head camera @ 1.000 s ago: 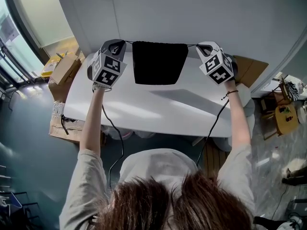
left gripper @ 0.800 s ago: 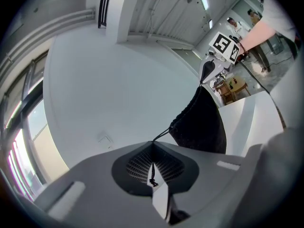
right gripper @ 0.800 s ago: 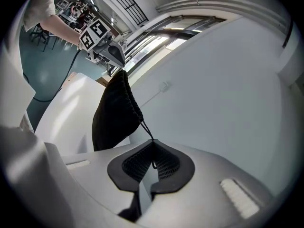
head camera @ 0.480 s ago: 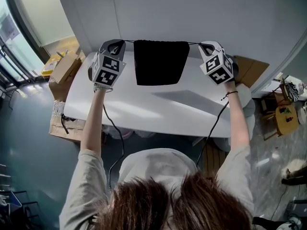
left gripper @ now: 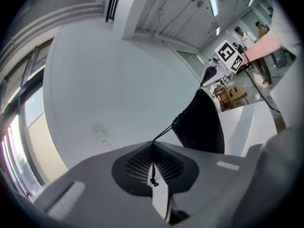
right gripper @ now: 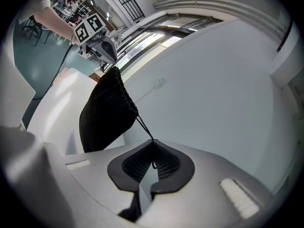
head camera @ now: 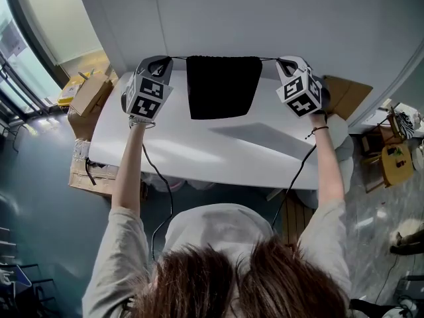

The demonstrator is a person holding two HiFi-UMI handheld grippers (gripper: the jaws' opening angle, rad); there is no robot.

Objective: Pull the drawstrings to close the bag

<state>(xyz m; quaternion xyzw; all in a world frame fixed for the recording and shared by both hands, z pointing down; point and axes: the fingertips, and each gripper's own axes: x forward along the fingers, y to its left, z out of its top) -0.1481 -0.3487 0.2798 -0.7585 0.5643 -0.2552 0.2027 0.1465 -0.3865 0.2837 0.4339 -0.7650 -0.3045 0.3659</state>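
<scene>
A black drawstring bag (head camera: 222, 86) hangs in the air over the far part of the white table (head camera: 199, 148), strung between the two grippers. Its top edge is gathered and taut. My left gripper (head camera: 165, 59) is shut on the left drawstring (left gripper: 164, 133), whose knotted end shows between the pads. My right gripper (head camera: 283, 62) is shut on the right drawstring (right gripper: 143, 126). In the left gripper view the bag (left gripper: 202, 122) hangs toward the right gripper (left gripper: 209, 72); in the right gripper view the bag (right gripper: 104, 113) hangs toward the left gripper (right gripper: 105, 45).
A white wall (head camera: 265, 18) rises right behind the table. Cardboard boxes (head camera: 89, 91) stand on the floor to the left. A wooden board (head camera: 344, 97) and small furniture (head camera: 394, 154) lie to the right. Cables (head camera: 159, 184) hang from both grippers down past the table's front edge.
The bag and both grippers have drifted slightly to the right. The bag's top looks a little narrower and more gathered. Both grips stay the same.
</scene>
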